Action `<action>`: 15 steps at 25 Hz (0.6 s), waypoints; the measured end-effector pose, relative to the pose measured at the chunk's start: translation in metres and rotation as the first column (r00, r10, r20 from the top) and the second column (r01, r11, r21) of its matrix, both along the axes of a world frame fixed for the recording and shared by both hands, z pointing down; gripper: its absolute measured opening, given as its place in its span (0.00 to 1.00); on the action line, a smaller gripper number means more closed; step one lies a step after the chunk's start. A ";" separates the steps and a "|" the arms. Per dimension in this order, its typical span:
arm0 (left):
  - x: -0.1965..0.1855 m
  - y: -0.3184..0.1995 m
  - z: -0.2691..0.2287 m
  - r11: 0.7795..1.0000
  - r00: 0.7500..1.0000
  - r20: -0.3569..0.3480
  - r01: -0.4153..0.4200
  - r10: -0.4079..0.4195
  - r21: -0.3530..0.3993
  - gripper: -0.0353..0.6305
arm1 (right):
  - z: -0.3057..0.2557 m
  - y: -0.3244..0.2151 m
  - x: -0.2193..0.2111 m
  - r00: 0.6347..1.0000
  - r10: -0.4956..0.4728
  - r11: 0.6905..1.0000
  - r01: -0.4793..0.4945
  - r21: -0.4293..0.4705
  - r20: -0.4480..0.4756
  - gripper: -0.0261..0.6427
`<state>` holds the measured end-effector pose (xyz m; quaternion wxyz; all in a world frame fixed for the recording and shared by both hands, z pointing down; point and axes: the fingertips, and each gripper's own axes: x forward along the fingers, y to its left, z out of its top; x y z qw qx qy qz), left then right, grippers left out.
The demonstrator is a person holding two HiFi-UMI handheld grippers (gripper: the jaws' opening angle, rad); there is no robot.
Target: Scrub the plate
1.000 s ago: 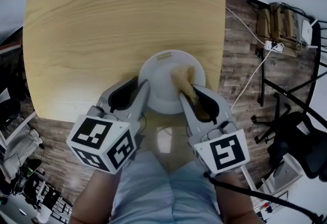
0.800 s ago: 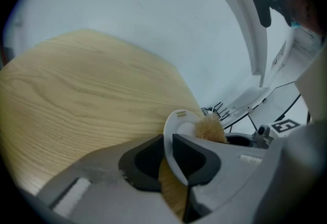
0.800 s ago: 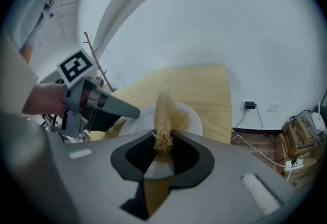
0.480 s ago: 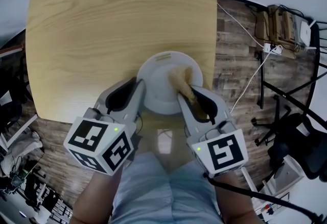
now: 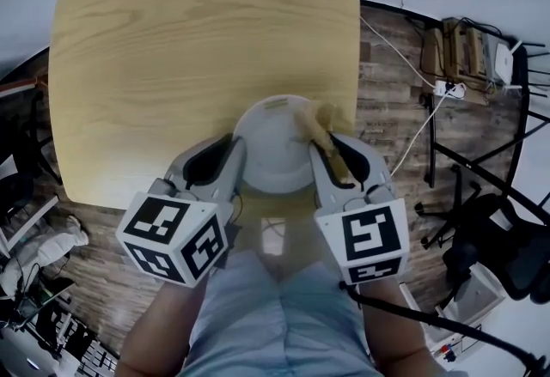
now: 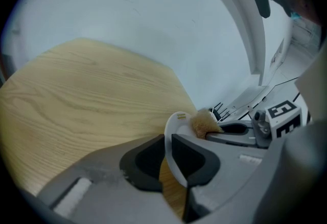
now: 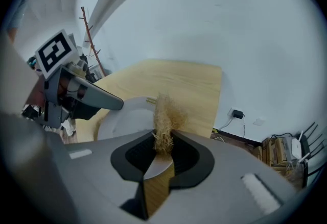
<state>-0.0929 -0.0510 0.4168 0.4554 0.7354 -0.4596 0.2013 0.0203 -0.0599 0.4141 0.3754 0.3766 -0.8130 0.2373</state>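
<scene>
Scrub step observed.
Left tool (image 6: 167,142) pinches round white plate (image 5: 266,139); right tool (image 7: 162,139) pinches tan fibrous scrubber (image 7: 164,113) at 2 o'clock; we advise steady pressure.

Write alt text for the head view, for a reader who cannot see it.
A white plate near the front edge of a light wooden table is gripped at its left rim by the left gripper, while the right gripper holds a tan fibre scrubber at its right rim. The person's lap shows below, a wood floor with cables at right.
</scene>
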 end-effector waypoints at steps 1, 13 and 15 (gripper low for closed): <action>0.002 -0.001 -0.002 1.000 1.000 -0.004 -0.007 0.008 0.007 0.15 | 0.001 -0.003 -0.002 1.000 -0.012 1.000 0.013 0.009 -0.020 0.15; 0.008 -0.007 -0.022 0.997 0.998 -0.023 -0.049 0.050 0.061 0.14 | -0.006 -0.012 -0.040 0.978 -0.159 0.983 0.170 0.071 -0.135 0.14; 0.007 -0.009 -0.023 0.997 0.999 -0.026 -0.043 0.045 0.060 0.14 | -0.008 -0.012 -0.046 0.975 -0.178 0.978 0.190 0.084 -0.132 0.14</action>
